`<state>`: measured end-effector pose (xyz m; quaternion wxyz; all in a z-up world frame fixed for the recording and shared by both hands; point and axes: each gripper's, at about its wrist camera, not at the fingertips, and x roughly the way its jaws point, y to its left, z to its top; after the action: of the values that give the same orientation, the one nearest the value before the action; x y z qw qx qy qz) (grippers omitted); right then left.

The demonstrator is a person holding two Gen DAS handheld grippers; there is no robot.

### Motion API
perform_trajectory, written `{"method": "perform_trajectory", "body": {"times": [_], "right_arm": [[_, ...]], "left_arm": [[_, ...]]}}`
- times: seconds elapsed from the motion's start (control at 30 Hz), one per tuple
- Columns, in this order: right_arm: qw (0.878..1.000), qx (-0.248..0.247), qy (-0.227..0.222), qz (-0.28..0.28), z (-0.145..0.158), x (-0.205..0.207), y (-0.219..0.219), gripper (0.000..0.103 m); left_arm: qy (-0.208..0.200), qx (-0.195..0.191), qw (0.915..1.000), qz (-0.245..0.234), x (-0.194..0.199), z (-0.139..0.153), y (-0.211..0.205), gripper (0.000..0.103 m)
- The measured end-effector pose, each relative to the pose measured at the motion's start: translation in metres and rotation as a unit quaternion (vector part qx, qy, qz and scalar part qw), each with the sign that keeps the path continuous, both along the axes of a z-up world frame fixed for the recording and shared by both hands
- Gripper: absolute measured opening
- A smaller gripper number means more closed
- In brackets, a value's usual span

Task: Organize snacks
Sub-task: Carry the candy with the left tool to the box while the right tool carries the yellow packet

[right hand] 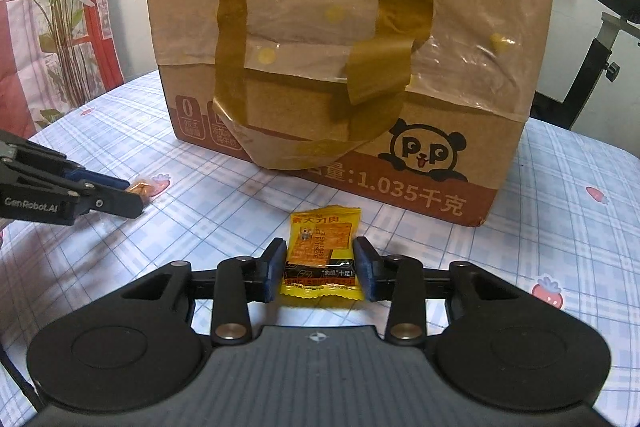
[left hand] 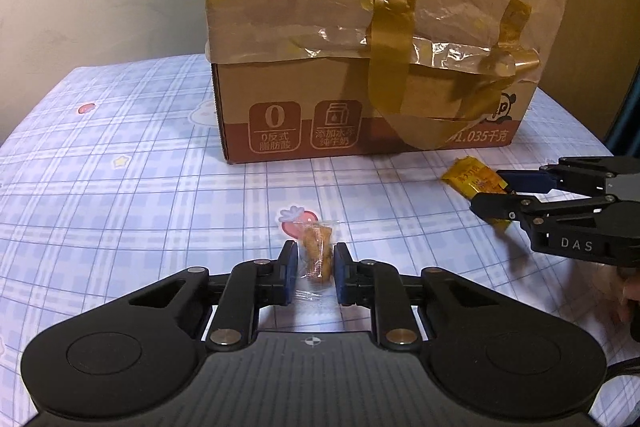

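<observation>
Left wrist view: my left gripper (left hand: 316, 259) has its jaws clenched on the clear-wrapped snack (left hand: 318, 253), low over the checked counter (left hand: 120, 187) in front of the cardboard box (left hand: 360, 67). Right wrist view: my right gripper (right hand: 320, 263) brackets the yellow snack packet (right hand: 322, 255); the jaws look just closed on its edges, though I cannot tell how firmly. I judge this the pickup step; next I must lift both and carry them toward the box.

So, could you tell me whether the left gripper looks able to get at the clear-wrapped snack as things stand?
Probably yes: the left gripper already has the clear-wrapped snack between its fingers on the tablecloth, with nothing in between. Whether the pads actually touch it is hard to tell.
</observation>
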<state>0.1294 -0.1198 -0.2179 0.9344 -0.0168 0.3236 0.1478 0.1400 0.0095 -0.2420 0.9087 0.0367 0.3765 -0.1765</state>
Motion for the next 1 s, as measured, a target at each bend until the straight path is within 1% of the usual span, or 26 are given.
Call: {"method": "perform_trajectory", "body": {"times": [0.17,0.33,0.5,0.6,0.7,0.8,0.9,1.0], "right_arm": [[1.000,0.009,0.001,0.000,0.000,0.000,-0.003,0.040],[1.000,0.015,0.002,-0.001,0.000,0.000,-0.005,0.040],[1.000,0.005,-0.003,-0.006,0.001,-0.003,-0.003,0.038],[1.000,-0.007,-0.020,-0.004,0.008,-0.010,0.000,0.038],[0.999,0.002,-0.036,0.010,0.023,-0.023,-0.001,0.037],[0.998,0.019,-0.064,0.014,0.045,-0.034,-0.006,0.037],[0.995,0.039,-0.096,0.004,0.073,-0.039,-0.015,0.037],[0.989,0.055,-0.136,0.003,0.106,-0.041,-0.021,0.037]], "left_arm": [[0.001,0.000,1.0000,0.000,-0.001,0.000,0.000,0.019],[-0.006,-0.011,0.9999,0.002,-0.007,0.008,0.005,0.019],[-0.015,-0.024,0.9996,0.009,-0.016,0.022,0.013,0.019],[-0.021,-0.037,0.9990,0.014,-0.017,0.034,0.018,0.019],[-0.039,-0.057,0.9974,0.021,-0.019,0.054,0.025,0.019],[-0.064,-0.067,0.9955,0.018,-0.020,0.075,0.026,0.019],[-0.088,-0.078,0.9930,0.007,-0.020,0.100,0.023,0.019],[-0.126,-0.083,0.9885,-0.009,-0.019,0.128,0.018,0.019]]}}
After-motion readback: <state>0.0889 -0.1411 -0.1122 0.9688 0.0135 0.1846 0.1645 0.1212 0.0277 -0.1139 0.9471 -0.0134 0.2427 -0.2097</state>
